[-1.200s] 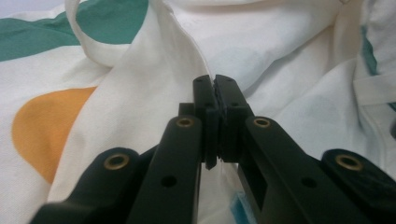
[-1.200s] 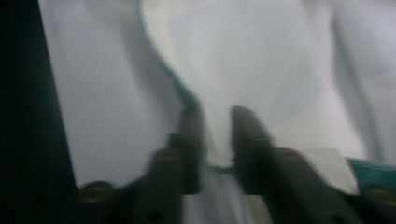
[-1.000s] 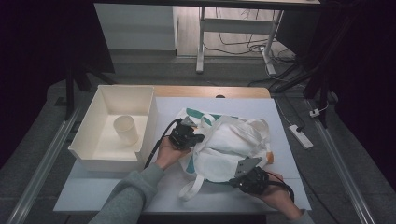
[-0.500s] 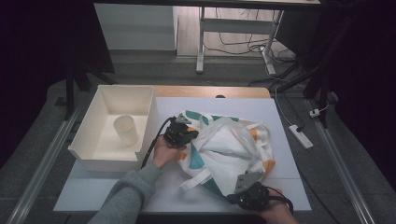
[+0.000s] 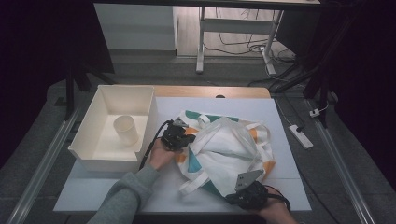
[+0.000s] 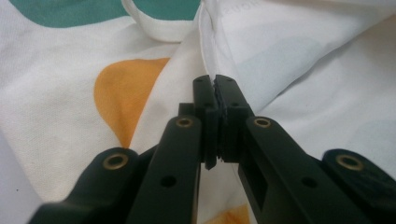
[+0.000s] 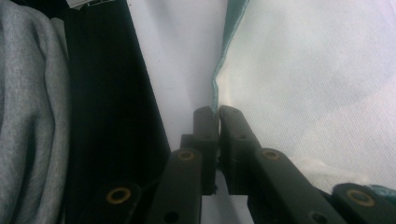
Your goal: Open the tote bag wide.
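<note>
A white tote bag (image 5: 229, 144) with teal and orange patches lies crumpled in the middle of the white table (image 5: 116, 196). My left gripper (image 5: 184, 137) holds the bag's left edge. In the left gripper view its jaws (image 6: 215, 84) are pressed together on a fold of the white cloth (image 6: 289, 51). My right gripper (image 5: 232, 195) sits at the table's front edge, on the bag's near corner. In the right gripper view its tips (image 7: 218, 112) pinch the teal-trimmed hem of the bag (image 7: 303, 70), with barely a slit between them.
A white bin (image 5: 100, 154) stands at the left of the table with a pale cup (image 5: 125, 129) inside. A power strip (image 5: 300, 136) lies on the floor to the right. A grey sleeve (image 5: 121, 200) comes in from the bottom left.
My right gripper has drawn back toward the table's front edge with the bag's corner, stretching the cloth toward me. The left gripper has stayed put.
</note>
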Motion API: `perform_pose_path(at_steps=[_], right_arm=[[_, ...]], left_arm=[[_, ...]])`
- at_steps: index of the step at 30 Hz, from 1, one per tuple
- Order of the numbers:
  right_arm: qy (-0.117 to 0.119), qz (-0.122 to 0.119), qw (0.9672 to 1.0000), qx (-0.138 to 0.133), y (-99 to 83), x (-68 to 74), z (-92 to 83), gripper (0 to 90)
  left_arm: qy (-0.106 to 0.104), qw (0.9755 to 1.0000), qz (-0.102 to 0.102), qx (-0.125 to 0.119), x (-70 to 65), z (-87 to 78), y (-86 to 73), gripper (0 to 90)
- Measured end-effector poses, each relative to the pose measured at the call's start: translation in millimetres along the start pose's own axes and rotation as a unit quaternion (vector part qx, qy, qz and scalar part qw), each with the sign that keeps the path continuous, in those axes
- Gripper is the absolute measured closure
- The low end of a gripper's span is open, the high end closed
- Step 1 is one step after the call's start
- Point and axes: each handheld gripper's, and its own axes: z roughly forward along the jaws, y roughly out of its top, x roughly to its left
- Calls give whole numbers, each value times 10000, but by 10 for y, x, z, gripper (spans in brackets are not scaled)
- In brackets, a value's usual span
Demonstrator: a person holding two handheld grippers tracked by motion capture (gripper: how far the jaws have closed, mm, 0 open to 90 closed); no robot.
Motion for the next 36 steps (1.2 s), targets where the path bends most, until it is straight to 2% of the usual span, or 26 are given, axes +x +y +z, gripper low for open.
perform_pose_path(at_steps=[2,4,5,7,10,13,15,19,22,24,27,31,33,36], right_arm=[[4,-62,10000,-13,6,4,-2,806],[22,-130,9999,-59,22,18,-18,728],[47,-179,9997,-131,34,23,-39,693],[-61,-231,9992,-325,74,31,-97,627],[-420,-228,9968,-646,146,-2,-211,568],[-861,-80,9920,-925,241,-99,-314,540],[-1207,-37,9884,-927,338,-202,-347,505],[-1472,76,9853,-860,561,-483,-346,491],[-1468,148,9847,-922,731,-656,-322,489],[-1613,113,9831,-856,850,-787,-264,483],[-1511,254,9851,-777,936,-969,-150,483],[-1399,439,9870,-656,936,-1142,-8,476],[-1360,505,9872,-659,914,-1184,34,475],[-1461,471,9871,-464,886,-1198,71,464]], left_arm=[[-14,10000,-4,17,3,0,-5,871],[-13,10000,2,20,4,1,-7,869],[-13,10000,2,21,6,-1,-7,868],[-23,10000,6,15,11,-2,-7,865],[-45,10000,-1,3,14,-5,-7,860],[-53,10000,-1,-6,16,-4,-5,857],[-65,10000,-10,-14,20,-2,-4,857],[-59,10000,-8,-41,23,-17,-7,857],[-74,10000,3,-35,32,-27,-12,862],[-76,10000,-12,-30,36,-29,-21,861],[-71,10000,17,-43,31,-41,-27,858],[-67,9998,117,-147,0,-64,-22,818],[-59,9995,196,-235,-24,-84,-15,770],[-50,9988,297,-397,-71,-140,8,687]])
